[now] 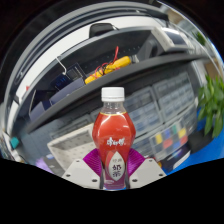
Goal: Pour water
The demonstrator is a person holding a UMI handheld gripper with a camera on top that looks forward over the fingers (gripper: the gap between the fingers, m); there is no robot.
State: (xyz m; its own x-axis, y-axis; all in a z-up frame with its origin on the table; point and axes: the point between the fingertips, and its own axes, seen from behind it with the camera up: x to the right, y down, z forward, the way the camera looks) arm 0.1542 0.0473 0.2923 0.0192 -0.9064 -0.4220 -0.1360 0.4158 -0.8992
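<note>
Hand-held gripper (113, 172) clamped on the lower body of an upright red-filled bottle (113, 140) with its white cap (113, 94) on, lifted before the far shelving (90, 85); carrying step, apparently; next, uncap and tilt over a receiving vessel, none visible.

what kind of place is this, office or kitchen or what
Probably an office or workshop, not a kitchen. Behind the bottle held between the gripper fingers runs a long shelf with tools on it, with what look like storage bins below. A plant stands off to one side.
</note>
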